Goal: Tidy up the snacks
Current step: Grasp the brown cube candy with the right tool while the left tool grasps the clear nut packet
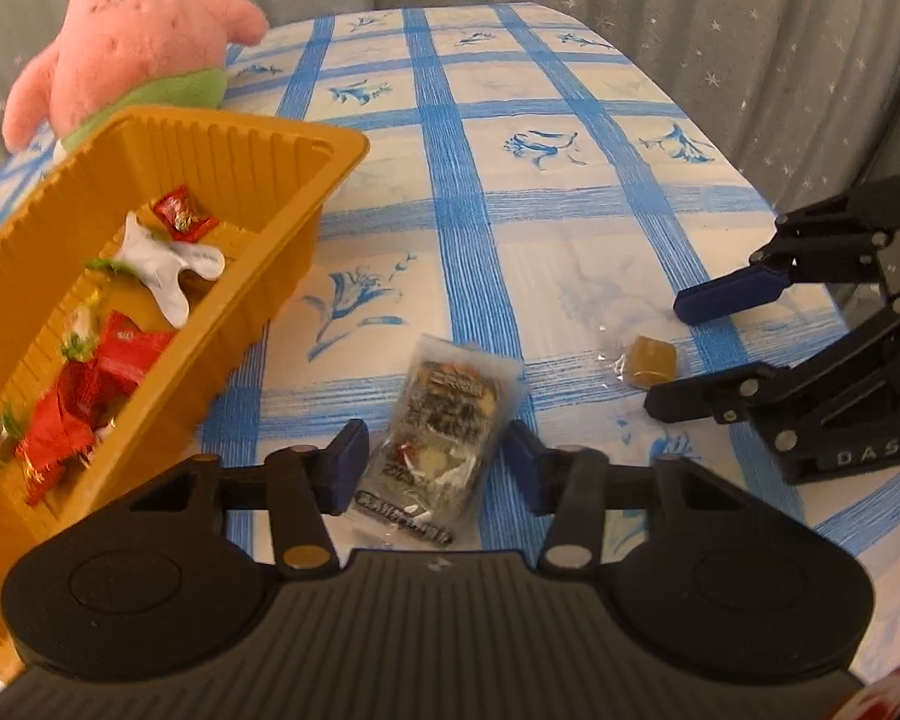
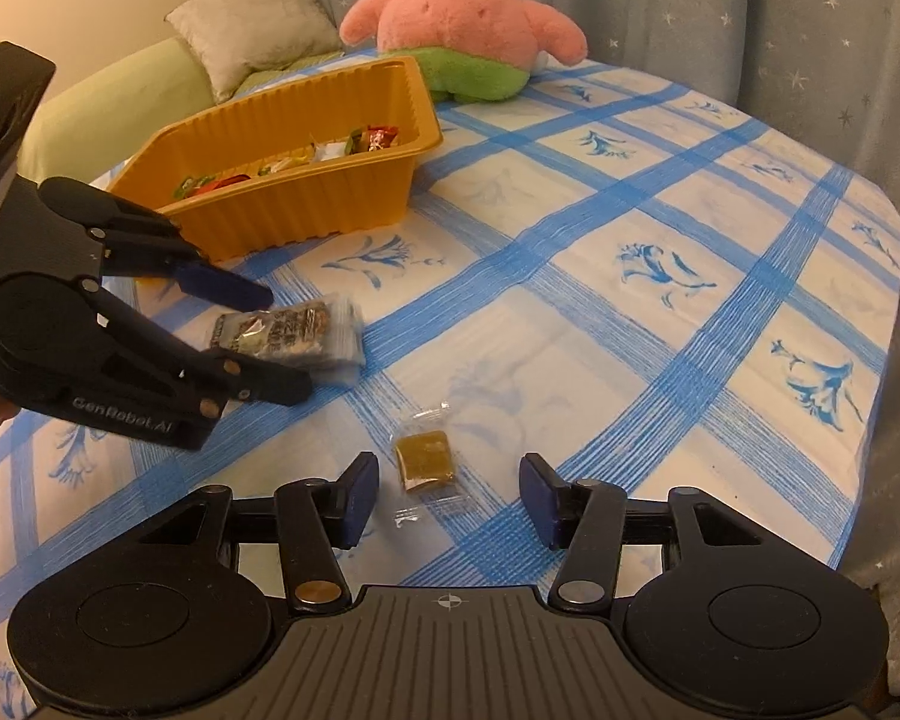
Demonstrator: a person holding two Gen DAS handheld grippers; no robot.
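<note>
The left tongs (image 1: 435,465) straddle a grey snack packet (image 1: 444,426) lying on the desk (image 1: 570,210), pads on either side but not pressing it. The right tongs (image 2: 447,495) stand released over a brown wrapped candy (image 2: 426,459), which lies between the pads without touching them. At 10 o'clock from the packet sits the orange tray (image 1: 258,138) holding wrapped sweets, a pink plush toy (image 2: 468,18) behind it

left gripper (image 1: 435,468): jaws apart, tilted downward | right gripper (image 2: 447,501): jaws apart, tilted downward
</note>
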